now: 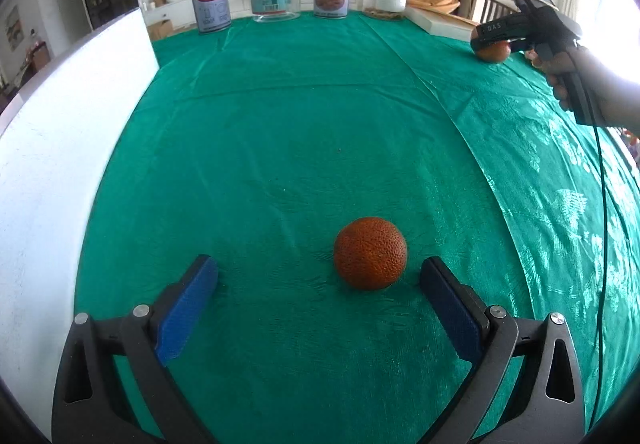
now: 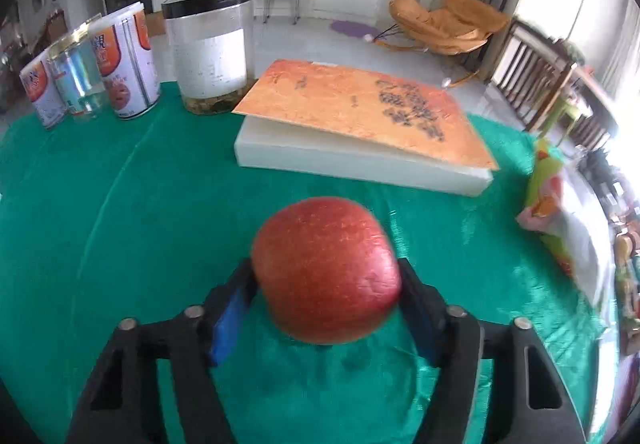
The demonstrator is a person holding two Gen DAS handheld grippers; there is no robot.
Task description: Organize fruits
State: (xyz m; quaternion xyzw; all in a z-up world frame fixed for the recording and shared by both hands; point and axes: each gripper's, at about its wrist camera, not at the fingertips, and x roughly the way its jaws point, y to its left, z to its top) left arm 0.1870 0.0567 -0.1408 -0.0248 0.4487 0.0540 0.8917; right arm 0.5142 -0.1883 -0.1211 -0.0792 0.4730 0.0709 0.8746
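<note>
Green cloth (image 1: 280,123) covers the table in both views. Only the left wrist view shows the orange (image 1: 370,253), low in frame, lying free between the spread jaws of the left gripper (image 1: 319,274). Only the right wrist view shows the right gripper (image 2: 326,280) clamped on the red apple (image 2: 326,270), centre frame, before a book (image 2: 360,115).

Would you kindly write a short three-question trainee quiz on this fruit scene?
1. True or false: the left gripper grips the orange.
2. What lies between the right gripper's pads?
   A. apple
   B. jar
   C. book
3. Fill in: the tablecloth is ____.

Key: 1 false, it is open, with the orange on the cloth near its right finger; 2 A; 3 green.
</note>
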